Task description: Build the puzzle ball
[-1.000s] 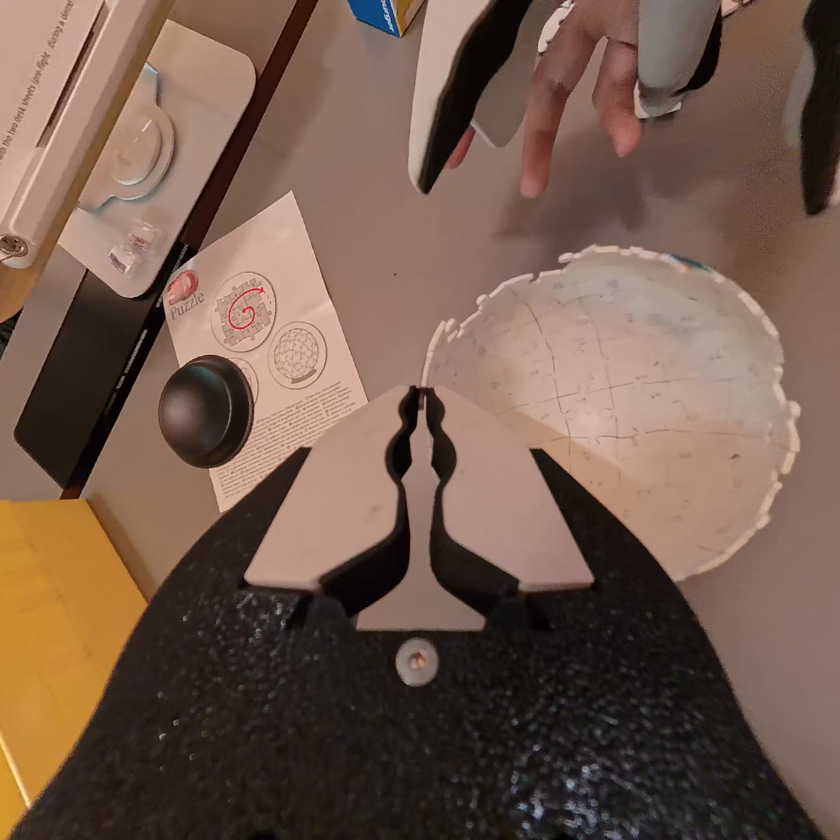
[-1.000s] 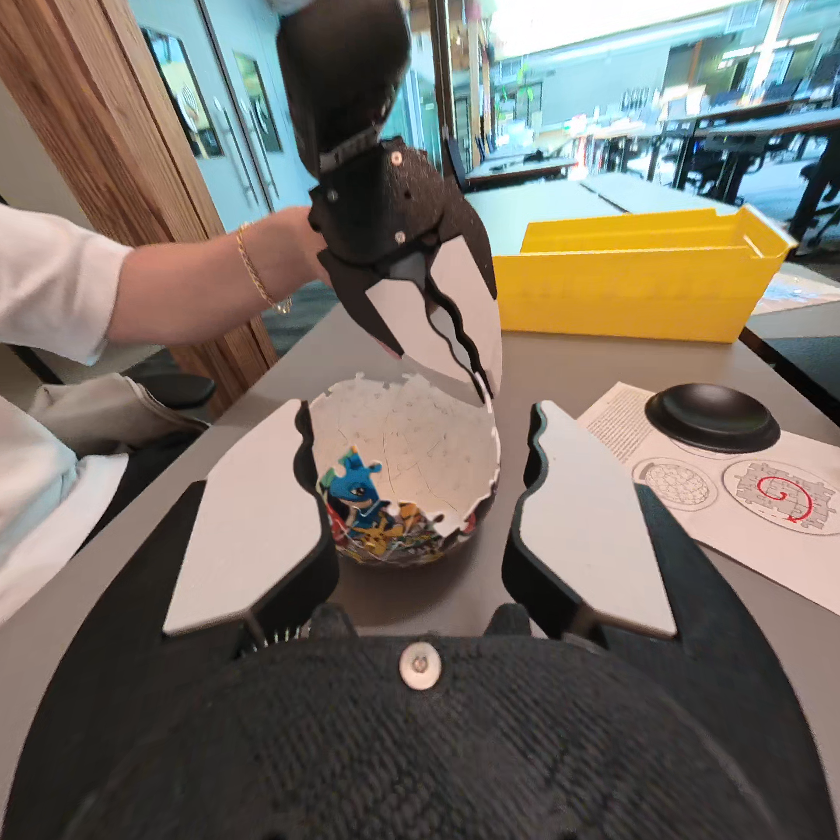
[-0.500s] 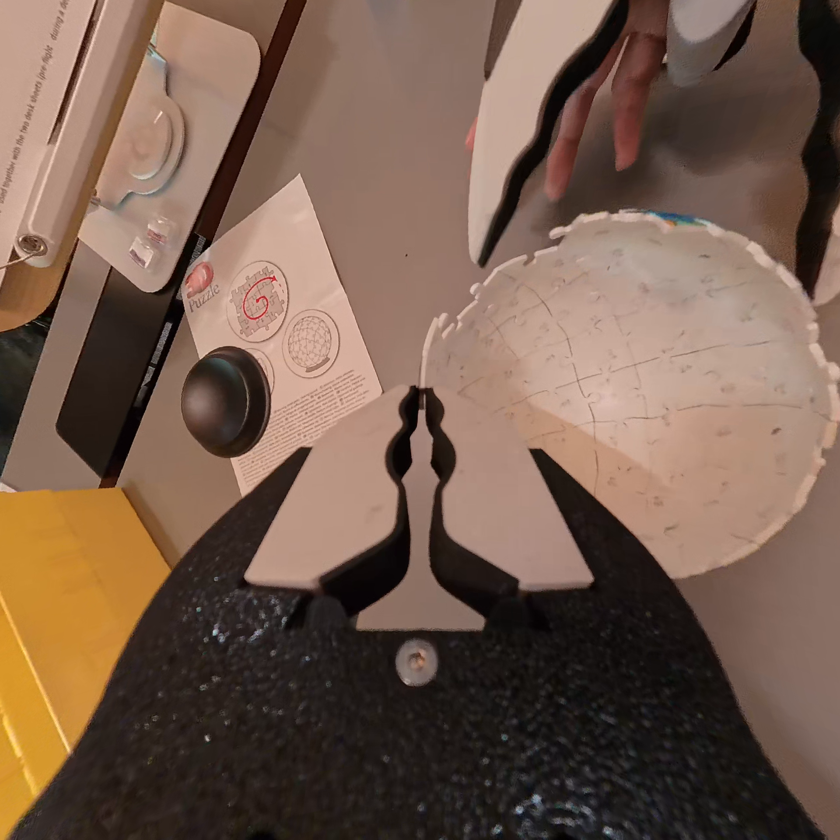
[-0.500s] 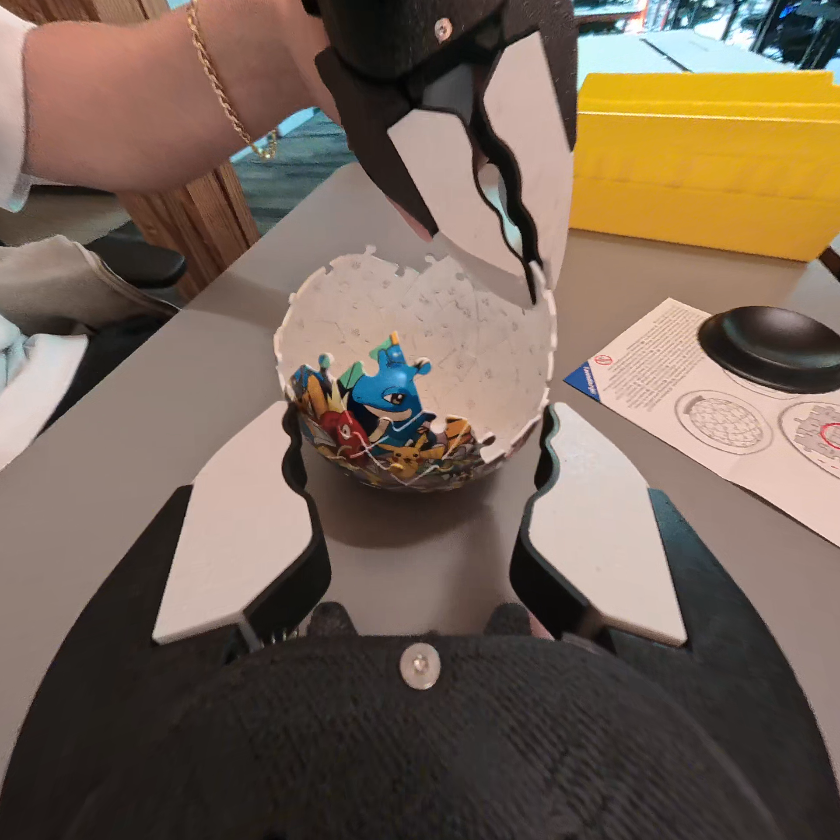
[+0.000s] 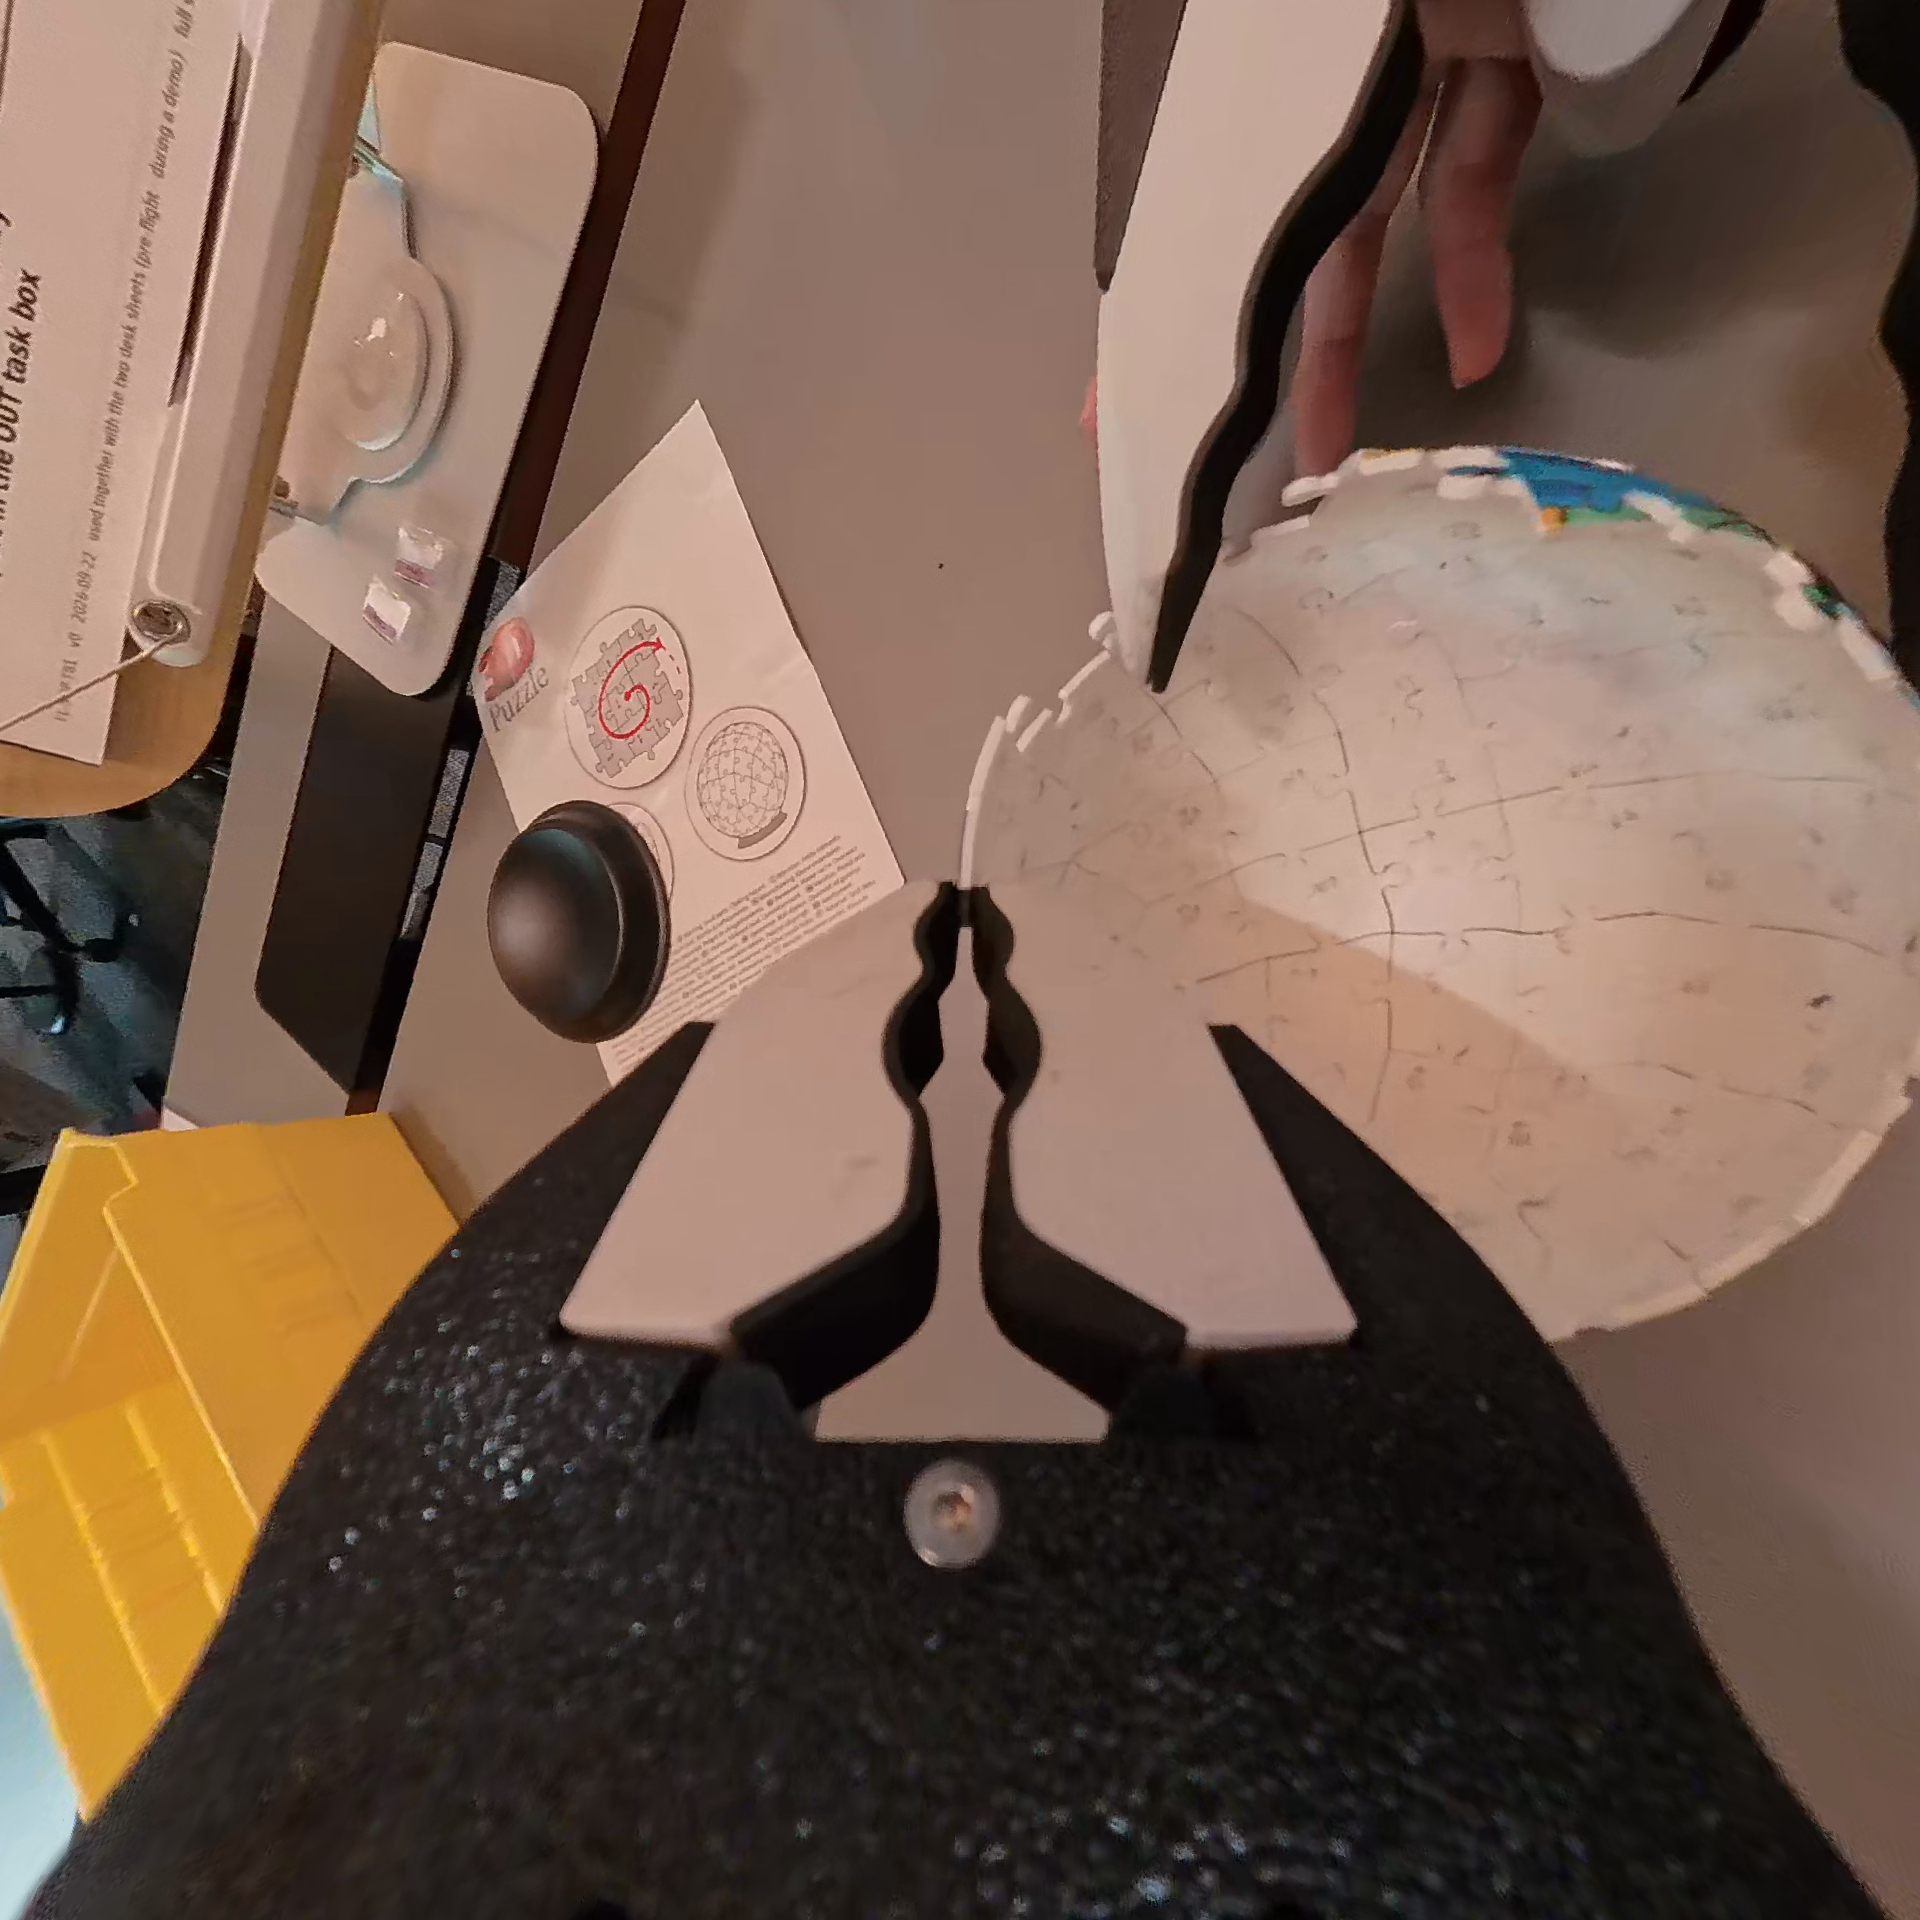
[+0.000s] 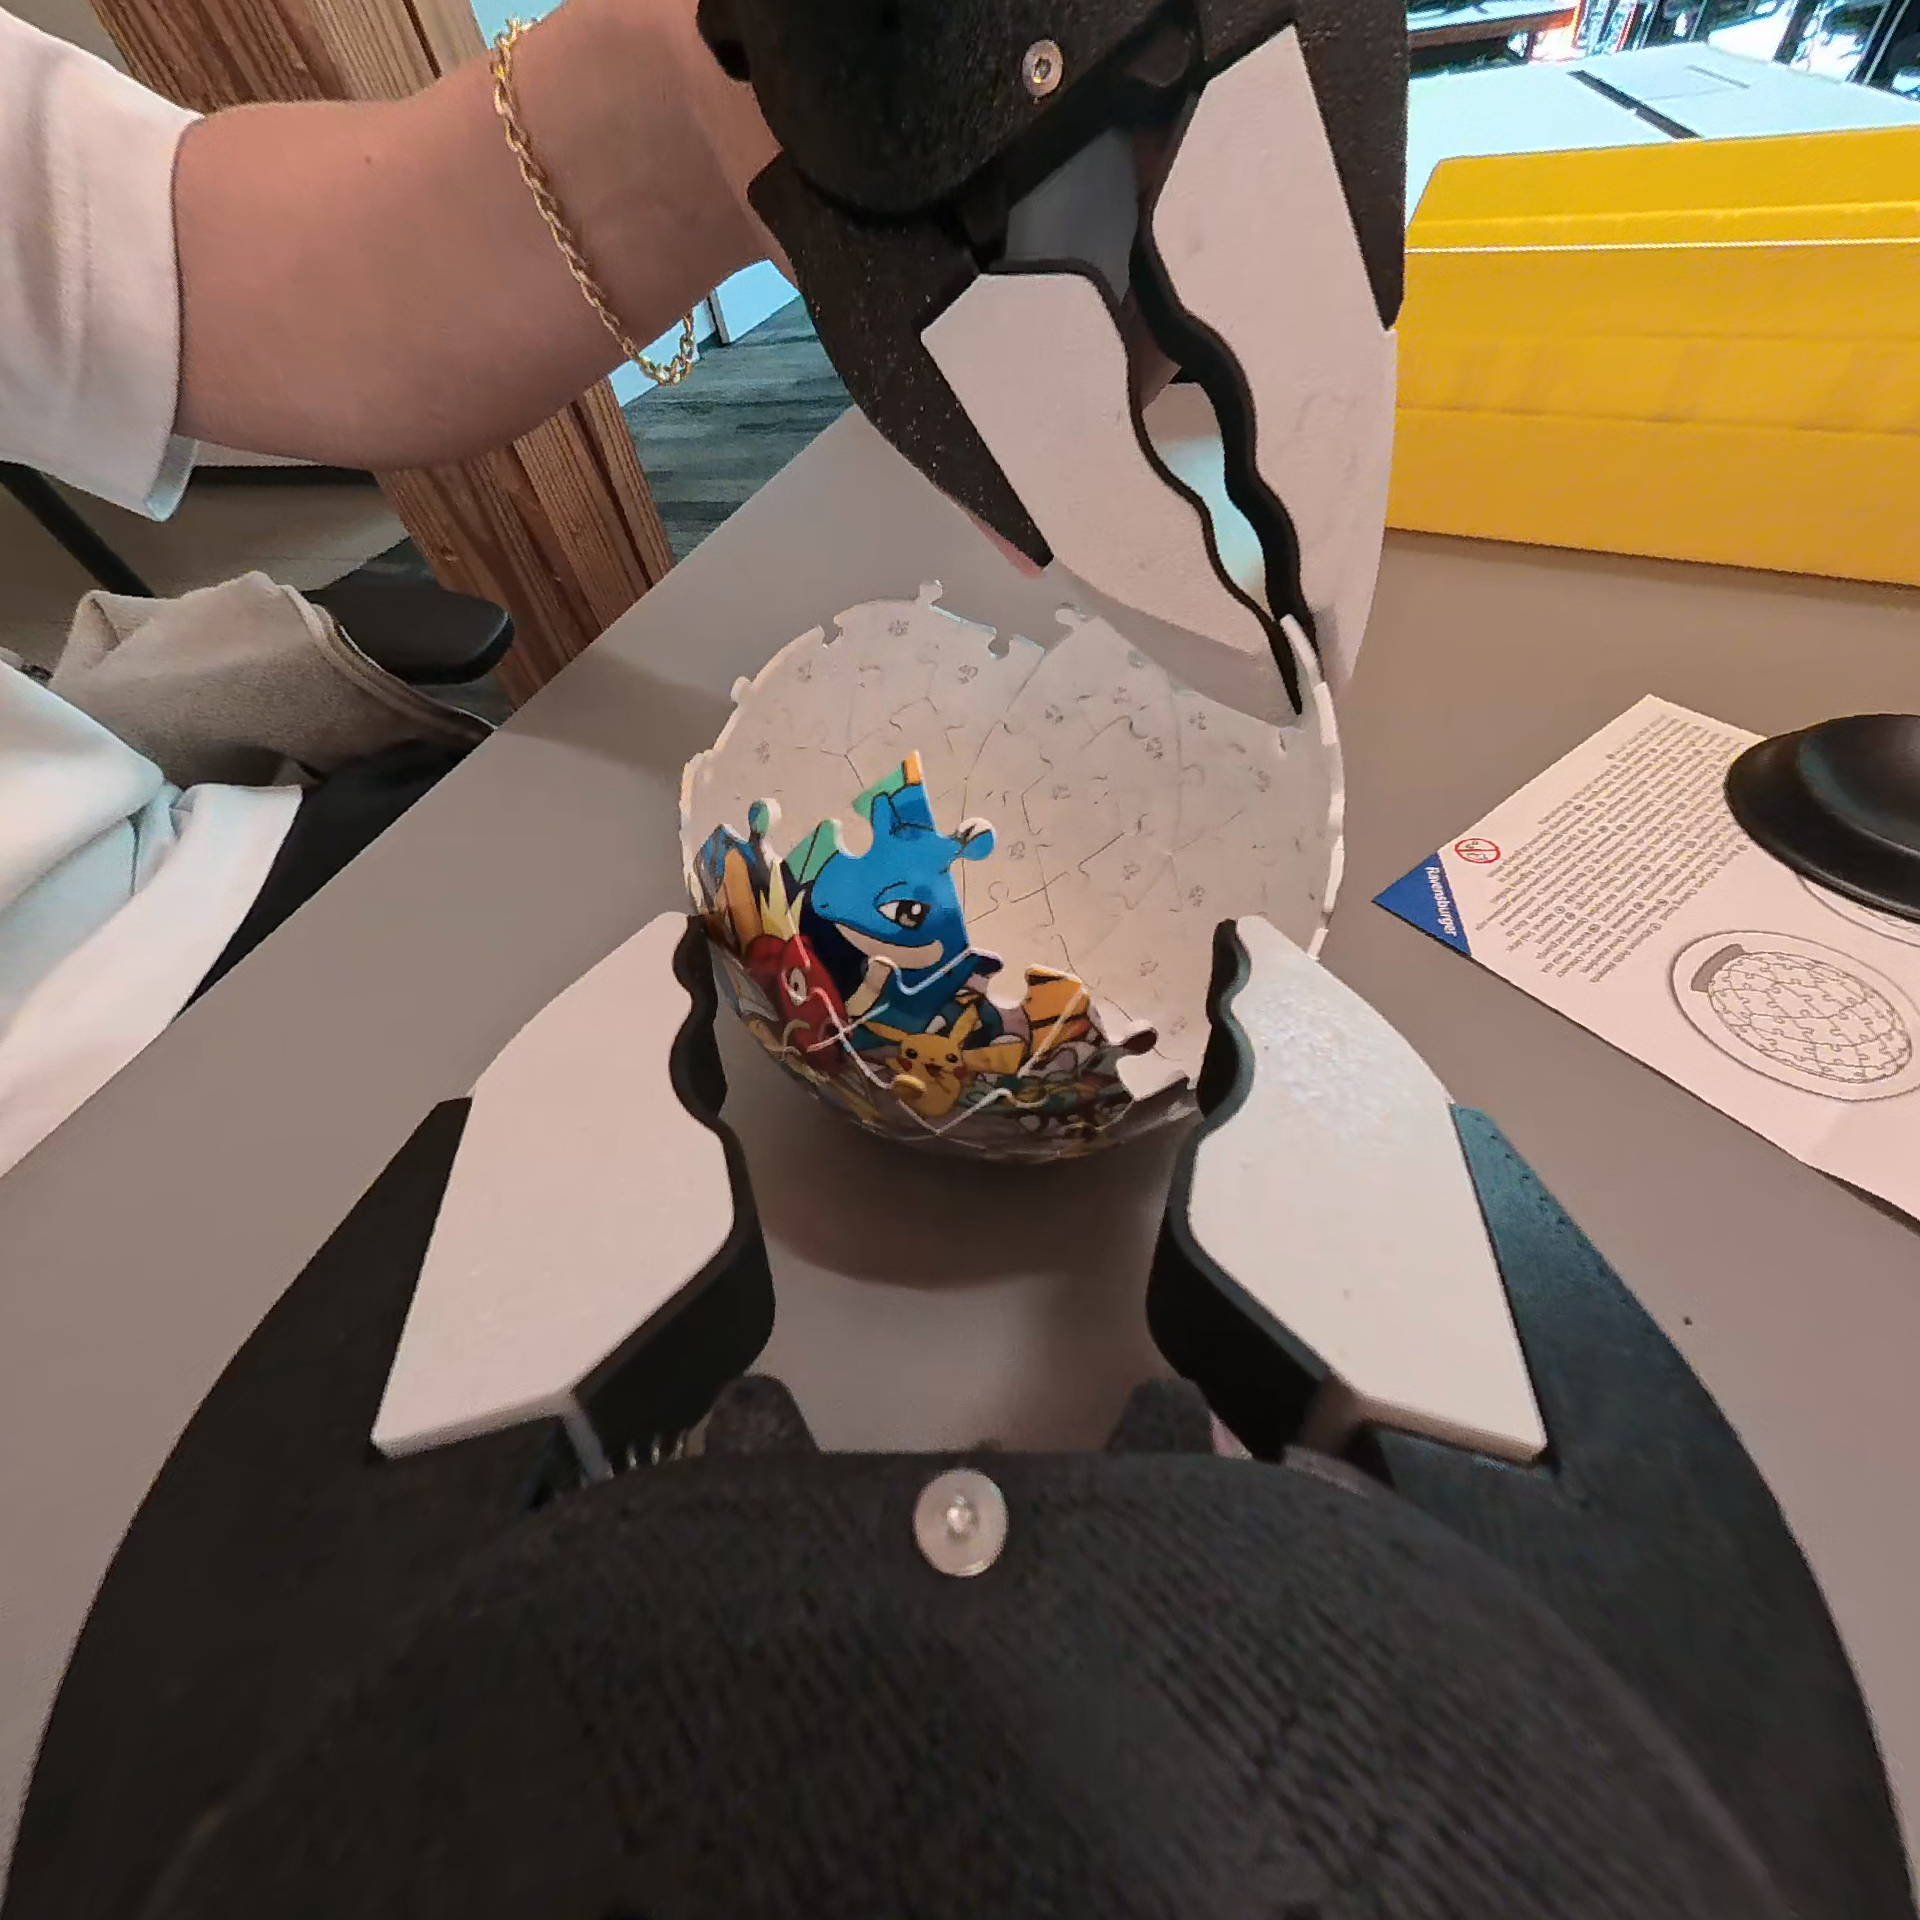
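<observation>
Left gripper (image 6: 1294, 665) pinches the shell (image 6: 1091, 790) rim; right gripper (image 6: 956, 1029) gapes, straddling its base. Shell likely light, fragile: grip low, gently.

Print marks the instruction sheet (image 5: 686, 748) and a white box (image 5: 94, 343).

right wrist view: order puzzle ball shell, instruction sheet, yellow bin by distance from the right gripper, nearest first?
From the right gripper:
1. Puzzle ball shell, straight ahead, partly between the fingertips.
2. Instruction sheet, off to the right.
3. Yellow bin, far right, at the back.
</observation>
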